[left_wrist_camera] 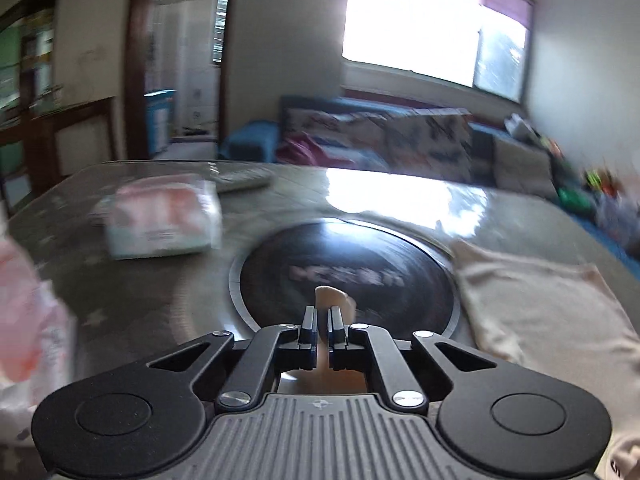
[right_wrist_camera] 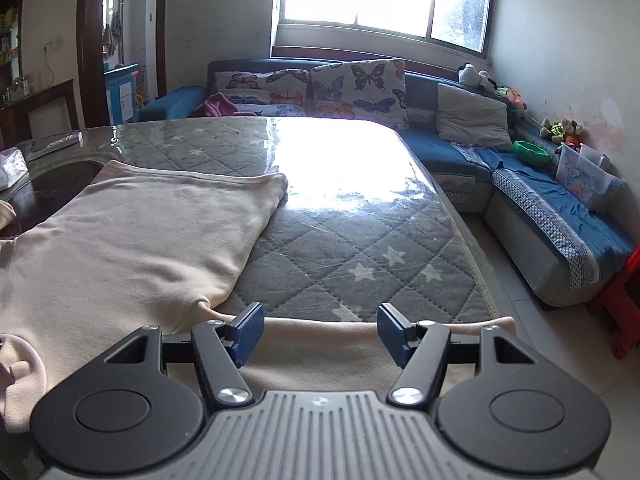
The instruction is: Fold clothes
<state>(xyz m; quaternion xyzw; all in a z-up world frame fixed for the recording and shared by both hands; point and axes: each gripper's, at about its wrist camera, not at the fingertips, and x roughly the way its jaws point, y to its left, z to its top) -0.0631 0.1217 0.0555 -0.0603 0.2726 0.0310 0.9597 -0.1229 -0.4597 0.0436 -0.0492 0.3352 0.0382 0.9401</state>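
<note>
Shirt [left_wrist_camera: 536,304], cream-coloured, lies on a table [left_wrist_camera: 132,280] at 3 o'clock in the blurred left wrist view, beside a round black inset plate [left_wrist_camera: 344,256]. The left gripper [left_wrist_camera: 322,320] has its fingers drawn narrow, pinching a fold of the same cream cloth that pokes up between them. A soft pink-and-white pack [left_wrist_camera: 160,220] sits at 10 o'clock.

In the right wrist view, the shirt [right_wrist_camera: 140,240] spreads flat from centre to 9 o'clock over the quilted, star-printed table cover [right_wrist_camera: 360,248]. A sleeve [right_wrist_camera: 320,340] stretches sideways along the near edge at 6 o'clock. The right gripper [right_wrist_camera: 320,330] hangs just above that sleeve, fingers wide apart and holding nothing. A sofa [right_wrist_camera: 520,184] stands behind, at 1 o'clock.

As a judgement, folding looks partway at most: the body lies smooth, one sleeve is extended, and no compact folded bundle shows. At least this sleeve and the body seem left to fold.
</note>
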